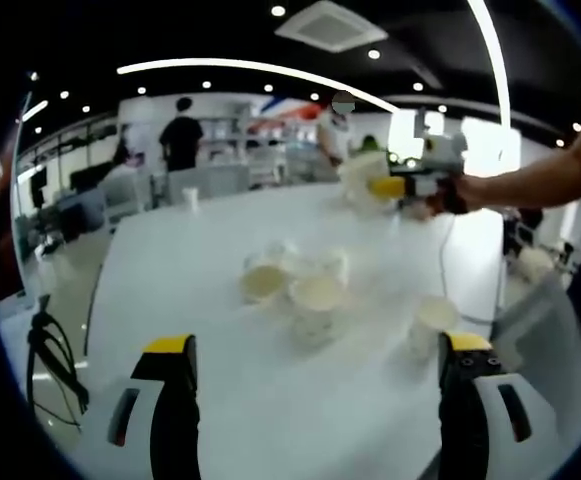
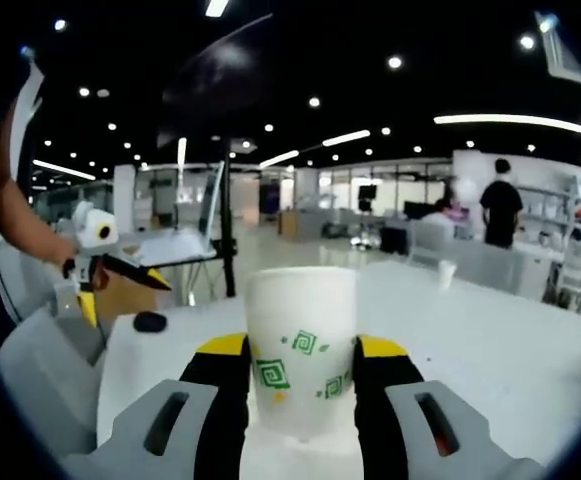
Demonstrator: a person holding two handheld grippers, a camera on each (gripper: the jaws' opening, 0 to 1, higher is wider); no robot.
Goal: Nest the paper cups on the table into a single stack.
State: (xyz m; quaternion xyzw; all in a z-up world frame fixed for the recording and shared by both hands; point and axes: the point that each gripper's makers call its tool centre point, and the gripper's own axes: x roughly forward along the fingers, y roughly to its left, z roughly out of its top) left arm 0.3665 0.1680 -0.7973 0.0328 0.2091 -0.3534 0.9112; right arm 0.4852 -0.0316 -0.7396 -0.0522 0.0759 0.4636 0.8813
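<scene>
In the right gripper view, the right gripper (image 2: 300, 385) is holding a white paper cup (image 2: 301, 345) printed with green square spirals, its two yellow-tipped fingers (image 2: 224, 375) pressing against the cup's sides from either side. The cup is sitting upright between them, its long axis running straight up from the fingers and its wider rim pointing to the top of the view, clear above the white surface (image 2: 490, 340). Beyond the fingers to the left, the left gripper (image 2: 95, 285) is hanging over the edge of the surface, and a small dark object (image 2: 150, 321) is lying on the surface near it. In the left gripper view, the left gripper (image 1: 315, 375) is hovering with its fingers (image 1: 170, 380) spread wide and nothing between them. Just ahead of the fingertips, a cluster of paper cups (image 1: 295, 280) is standing upright on the surface (image 1: 170, 260), mouths facing up, with one more cup (image 1: 430, 325) just beside the right-hand finger. Farther off, the right gripper (image 1: 410, 185) is carrying its cup (image 1: 362, 180) above the far part of the surface, and a lone cup (image 1: 190, 197) is standing near the far edge. People are standing in the office behind.
</scene>
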